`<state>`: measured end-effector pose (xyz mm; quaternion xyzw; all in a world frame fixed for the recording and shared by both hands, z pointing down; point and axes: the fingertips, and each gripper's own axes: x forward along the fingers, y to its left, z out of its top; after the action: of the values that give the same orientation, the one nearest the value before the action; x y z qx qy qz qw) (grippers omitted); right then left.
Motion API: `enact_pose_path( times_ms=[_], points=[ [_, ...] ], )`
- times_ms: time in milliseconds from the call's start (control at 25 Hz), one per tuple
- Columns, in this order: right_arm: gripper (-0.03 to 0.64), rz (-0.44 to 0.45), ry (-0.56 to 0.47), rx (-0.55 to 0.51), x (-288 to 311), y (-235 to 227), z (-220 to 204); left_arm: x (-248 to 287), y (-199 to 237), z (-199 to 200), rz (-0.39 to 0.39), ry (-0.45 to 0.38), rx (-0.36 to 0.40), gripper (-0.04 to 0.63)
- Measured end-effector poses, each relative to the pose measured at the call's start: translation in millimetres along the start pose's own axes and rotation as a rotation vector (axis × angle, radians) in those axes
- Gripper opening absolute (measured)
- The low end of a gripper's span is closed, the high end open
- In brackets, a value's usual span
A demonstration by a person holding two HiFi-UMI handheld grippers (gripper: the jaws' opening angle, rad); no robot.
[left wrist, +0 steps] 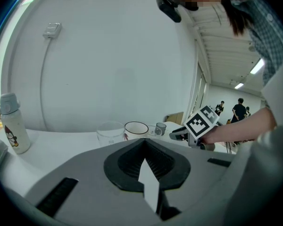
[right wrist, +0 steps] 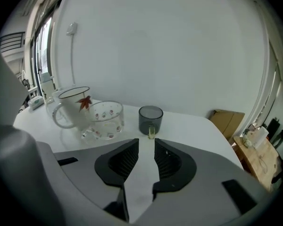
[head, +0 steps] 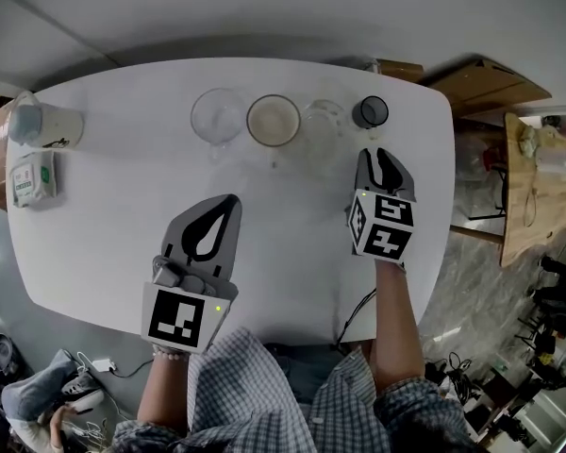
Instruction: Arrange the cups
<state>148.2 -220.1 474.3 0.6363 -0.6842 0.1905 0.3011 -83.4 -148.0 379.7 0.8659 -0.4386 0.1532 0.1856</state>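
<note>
Several cups stand in a row along the table's far side: a clear glass (head: pixel 217 116), a frosted white mug (head: pixel 273 121) with a red leaf (right wrist: pixel 74 107), a dotted clear glass cup (head: pixel 323 123) (right wrist: pixel 106 119) and a small dark grey cup (head: pixel 370 111) (right wrist: pixel 151 119). My right gripper (head: pixel 376 156) (right wrist: pixel 146 144) sits just short of the grey cup, its jaws a narrow gap apart with nothing between them. My left gripper (head: pixel 228 203) (left wrist: pixel 144 141) hovers over the table's middle, well short of the clear glass (left wrist: pixel 111 133), its tips touching and holding nothing.
A pale bottle (head: pixel 42 125) (left wrist: pixel 12 124) lies at the table's far left, with a small green-and-white packet (head: pixel 33 177) beside it. A wooden side table (head: pixel 538 187) and a cardboard box (head: pixel 486 83) stand off the table (head: pixel 113 253) to the right.
</note>
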Motion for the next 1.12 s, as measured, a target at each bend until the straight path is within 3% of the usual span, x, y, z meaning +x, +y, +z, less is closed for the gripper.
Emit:
enact_pose_path(
  times_ms=[280,400,1120],
  points=[
    [0.095,-0.008,-0.02,-0.026,22.6,-10.2,11.9,1.8,-5.5,-1.6,0.008,0.015,0.006,0.011],
    [0.058,-0.011,-0.032,-0.025,23.1,-9.3,13.4,1.5,-6.3,-0.7,0.014,0.012,0.006,0.011],
    [0.052,-0.007,-0.01,0.068,-3.0,22.1,-6.0,-0.4,-15.9,-2.5,0.014,0.009,0.005,0.011]
  ],
)
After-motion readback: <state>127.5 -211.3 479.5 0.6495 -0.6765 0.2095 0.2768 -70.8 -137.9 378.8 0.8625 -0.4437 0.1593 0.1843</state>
